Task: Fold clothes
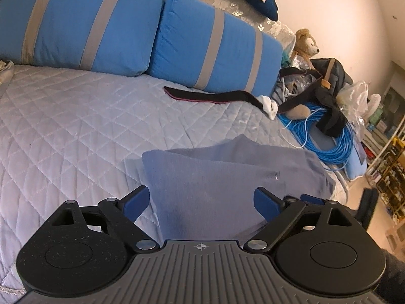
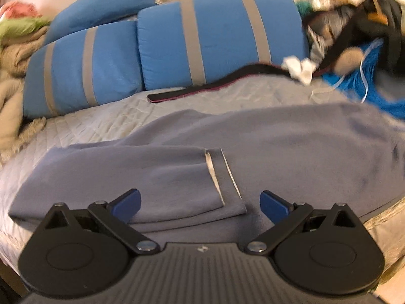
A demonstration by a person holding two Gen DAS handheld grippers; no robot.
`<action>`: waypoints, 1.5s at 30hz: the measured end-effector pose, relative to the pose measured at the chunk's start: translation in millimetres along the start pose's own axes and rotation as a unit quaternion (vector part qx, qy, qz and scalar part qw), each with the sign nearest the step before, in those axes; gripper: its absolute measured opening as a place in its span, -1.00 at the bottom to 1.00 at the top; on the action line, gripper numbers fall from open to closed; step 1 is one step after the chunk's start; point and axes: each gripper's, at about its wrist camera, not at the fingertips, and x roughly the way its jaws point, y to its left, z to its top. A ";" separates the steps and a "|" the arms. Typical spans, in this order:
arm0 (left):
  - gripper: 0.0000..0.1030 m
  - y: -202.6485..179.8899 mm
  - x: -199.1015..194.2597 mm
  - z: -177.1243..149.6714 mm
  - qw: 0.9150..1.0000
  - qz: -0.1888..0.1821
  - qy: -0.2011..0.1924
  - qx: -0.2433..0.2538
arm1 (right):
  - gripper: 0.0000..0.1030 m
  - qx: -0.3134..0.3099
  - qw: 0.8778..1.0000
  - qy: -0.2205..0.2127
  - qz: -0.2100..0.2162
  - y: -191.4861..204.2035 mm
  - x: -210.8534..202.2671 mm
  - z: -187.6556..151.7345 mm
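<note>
Grey-blue garment spread on a quilted bed, both grippers poised over it with jaws apart.

In the left wrist view, the left gripper [image 1: 201, 204] stands wide open, its blue fingertips [image 1: 136, 202] on either side of a folded part of the grey-blue garment [image 1: 215, 177], which lies on the pale quilted bedcover [image 1: 76, 116]; nothing is clamped. Beyond lie two blue striped cushions [image 1: 212, 43], a black strap [image 1: 210, 96], a coil of blue cable [image 1: 326, 136] and a teddy bear [image 1: 306, 43]. In the right wrist view, which is blurred, the right gripper [image 2: 200, 204] is likewise open above the garment, near a folded end that may be a sleeve cuff [image 2: 215, 174] with pale edging. The rest of the garment spreads away to the right, towards the bed's edge.
</note>
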 end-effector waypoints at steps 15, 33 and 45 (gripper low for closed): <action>0.76 -1.7 7.8 -9.2 1.000 -0.006 0.015 0.000 | -1.00 0.019 1.000 0.012 0.013 -11.6 3.2 10.3; 0.77 4.2 9.0 -15.6 1.000 0.000 0.017 -0.014 | -1.00 -0.091 0.994 -0.058 0.004 -0.8 -1.4 49.9; 0.76 20.3 16.3 -18.7 0.998 0.005 0.021 -0.051 | -1.00 -0.058 0.997 0.000 -0.042 -15.1 14.6 21.4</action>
